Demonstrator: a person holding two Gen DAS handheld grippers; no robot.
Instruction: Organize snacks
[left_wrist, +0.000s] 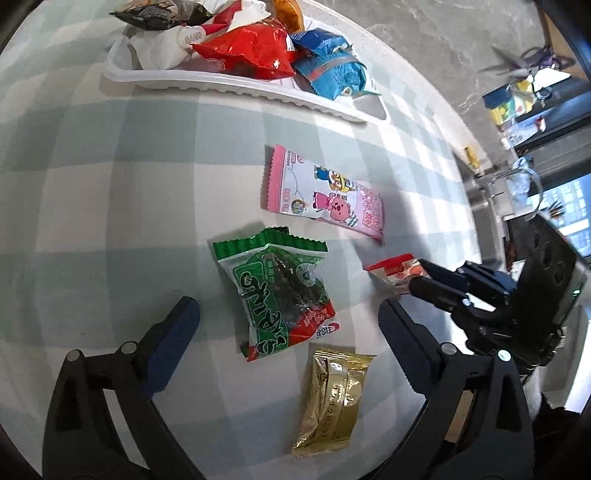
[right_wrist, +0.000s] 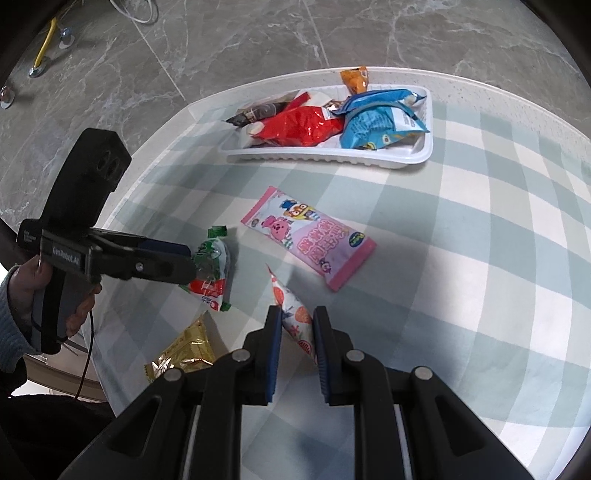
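1. A white ribbed plastic tray (right_wrist: 332, 157), at the upper middle of the right wrist view, already carries a heap of wrapped snacks, a crinkled red foil bag (right_wrist: 301, 127) and a blue foil bag (right_wrist: 380, 123) among them; judging by the task, it is the collecting point.
2. 4 packets lie loose on the pale green-and-white checked table (right_wrist: 480, 258), below the tray in both views.
3. The right gripper (right_wrist: 297, 325), at the lower middle of its own view, has its jaws nearly closed and clamped on a small white pouch printed with red fruit (right_wrist: 291, 306), gripping its lower half while the crimped top points toward the tray.
4. The left gripper (left_wrist: 288, 314) hangs with jaws spread wide and nothing between the pads; the green-and-red seaweed-style packet (left_wrist: 277, 291) lies on the table between them, apparently the next pick.
5. A long pink cartoon-printed wrapper (left_wrist: 325, 192) lies mid-frame, apart from the tray, and a gold foil sachet (left_wrist: 334, 398) sits low in the left wrist view, just below the green packet.
6. Hard to read: the tray's far contents overlap, an orange packet (right_wrist: 356, 79) is half hidden at its rim, and whether the pouch clears the table cannot be told.
7. A hand (right_wrist: 40, 291) and grey sleeve are cut off at the left edge.
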